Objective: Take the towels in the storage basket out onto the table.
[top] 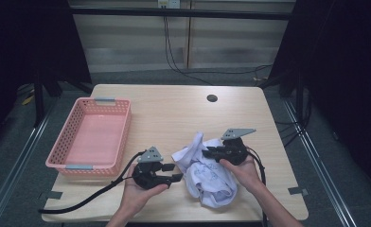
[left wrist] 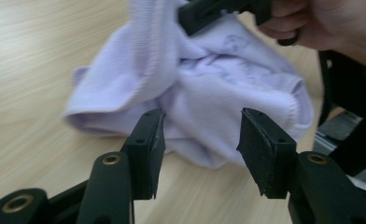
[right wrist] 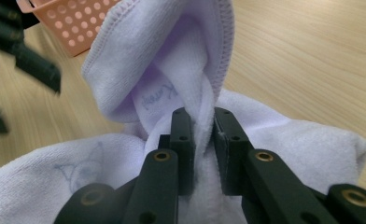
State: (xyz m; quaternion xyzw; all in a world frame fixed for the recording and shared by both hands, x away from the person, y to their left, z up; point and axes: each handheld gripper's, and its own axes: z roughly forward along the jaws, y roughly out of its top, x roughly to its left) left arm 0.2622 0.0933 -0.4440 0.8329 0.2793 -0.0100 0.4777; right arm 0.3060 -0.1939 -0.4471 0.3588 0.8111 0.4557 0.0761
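Item 1, desk (top: 174, 113): light wood top with 1 dark round hole (top: 212, 98) near its far edge.

Item 2, towel (top: 207, 172): 1 crumpled pale lilac-white cloth, lying on the desk toward the near edge, right of the middle. I see a faint line drawing printed on it and a stitched hem along the raised fold. In my left gripper view the towel (left wrist: 204, 93) sits as a heap just ahead of the jaws; in my right gripper view the towel (right wrist: 172, 70) stands up in a folded peak above the jaws.

Item 3, right gripper (top: 211, 152): held in my right hand (top: 242, 171), at the far right side of the towel. In the right gripper view the right gripper (right wrist: 203, 140) has its 2 jaws drawn narrow, pinching a fold of the towel between the pads.

Item 4, left gripper (top: 172, 171): held in my left hand (top: 138, 191), near the near edge, just left of the towel. In the left gripper view the left gripper (left wrist: 200, 140) has its jaws parted, pads clear of the cloth, with nothing gripped.

Item 5, basket (top: 70, 137): 1 pink perforated basket at the desk's left edge, well apart from the towel.
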